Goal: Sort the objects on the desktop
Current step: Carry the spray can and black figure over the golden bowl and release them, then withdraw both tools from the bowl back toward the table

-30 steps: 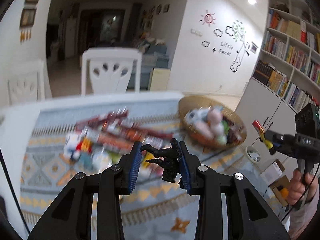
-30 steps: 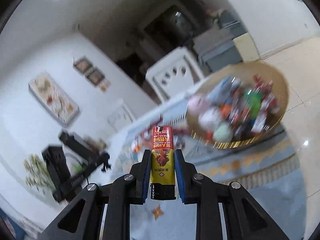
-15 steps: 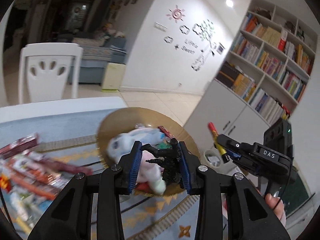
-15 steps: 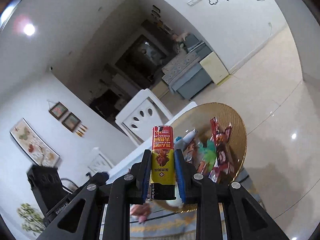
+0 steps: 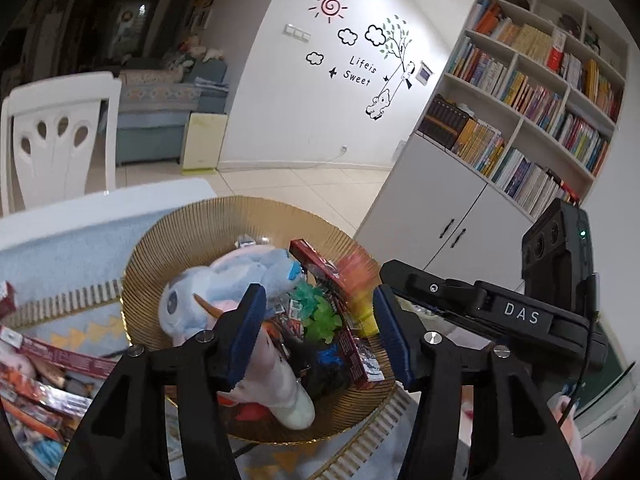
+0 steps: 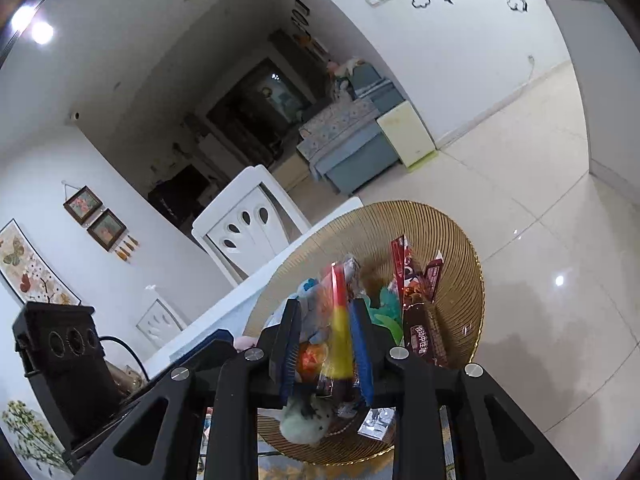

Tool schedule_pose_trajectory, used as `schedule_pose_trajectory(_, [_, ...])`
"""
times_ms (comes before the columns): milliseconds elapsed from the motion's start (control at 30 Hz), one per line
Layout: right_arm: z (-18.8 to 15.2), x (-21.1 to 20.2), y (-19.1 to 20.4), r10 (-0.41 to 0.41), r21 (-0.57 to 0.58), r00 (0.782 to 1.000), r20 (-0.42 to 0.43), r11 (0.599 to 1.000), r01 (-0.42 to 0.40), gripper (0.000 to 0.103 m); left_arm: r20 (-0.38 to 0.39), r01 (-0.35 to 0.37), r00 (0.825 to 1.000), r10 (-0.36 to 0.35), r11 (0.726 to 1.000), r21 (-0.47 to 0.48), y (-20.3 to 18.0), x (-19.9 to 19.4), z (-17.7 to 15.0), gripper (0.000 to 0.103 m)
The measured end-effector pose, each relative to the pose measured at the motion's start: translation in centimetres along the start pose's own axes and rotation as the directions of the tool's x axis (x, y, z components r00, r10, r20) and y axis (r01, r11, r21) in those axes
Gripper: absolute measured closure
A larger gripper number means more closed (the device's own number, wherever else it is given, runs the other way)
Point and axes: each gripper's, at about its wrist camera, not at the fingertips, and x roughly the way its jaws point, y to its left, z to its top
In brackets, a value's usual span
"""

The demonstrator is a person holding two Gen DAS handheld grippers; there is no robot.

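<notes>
Both grippers hang over the ribbed gold wicker basket [image 5: 168, 248] at the surface's corner for drop-off: left gripper [image 5: 318, 330] fingers opening, nothing between; right gripper [image 6: 326, 350] fingers opening around the blurred red-and-yellow snack stick [image 6: 340, 328]

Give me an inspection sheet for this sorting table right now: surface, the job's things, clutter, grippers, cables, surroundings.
Surface: patterned cloth over a white table.
Job's things: gold wire basket holds a plush toy, a green toy and snack packs; a red-yellow packet is blurred and tilted above it.
Clutter: loose snack packs on the cloth, left of the basket.
Grippers: left gripper jaws opening, nothing between them; right gripper jaws parting, the packet between them looks loose.
Cables: black cable on the right gripper's body.
Surroundings: white chair, bookshelf.
</notes>
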Motion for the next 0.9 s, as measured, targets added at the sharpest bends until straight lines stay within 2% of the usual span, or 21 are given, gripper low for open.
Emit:
schedule_pose_trajectory(67, [0.1,0.0,-0.3,0.006,0.019,1.0,-0.011,1.0,-0.005,0.075,0.008,-0.005,1.0,0.005,1.0,0.001,0.2,-0.3,-0.2,0.05])
schedule_pose_trajectory(200, [-0.4,-0.7,-0.4,0.012,0.017,1.0,-0.019,1.0,-0.011,0.075,0.001,-0.018,1.0,0.018,1.0,-0.002,0.8,-1.7,-0.6,0.05])
schedule_pose_trajectory(367, [-1.4,-1.3,0.8,0.052,0.034,0.998,-0.048,0.998,-0.05,0.074,0.037,-0.037,0.999,0.038,0.999,-0.041,2.1,-5.1,-0.9,0.05])
schedule_pose_trajectory(633, [-4.0,-2.3,6.3,0.108,-0.059,0.99,-0.087,0.992,-0.113,0.074,0.078,-0.09,0.992,0.096,0.993,-0.078,4.5,-11.2,-2.5,0.05])
schedule_pose_trajectory(767, [-5.3,-2.3,9.5,0.136,-0.113,0.984,-0.112,0.982,-0.149,0.073,0.098,-0.151,0.982,0.159,0.985,-0.084,6.2,-15.2,-4.0,0.049])
schedule_pose_trajectory(833, [-6.1,-2.0,11.4,0.148,-0.145,0.981,-0.127,0.975,-0.166,0.068,0.116,-0.174,0.976,0.187,0.978,-0.111,7.6,-17.6,-4.8,0.049])
schedule_pose_trajectory(900, [-7.3,-1.4,13.1,0.164,-0.171,0.975,-0.151,0.967,-0.189,0.066,0.142,-0.163,0.972,0.188,0.972,-0.169,9.7,-20.3,-5.9,0.046])
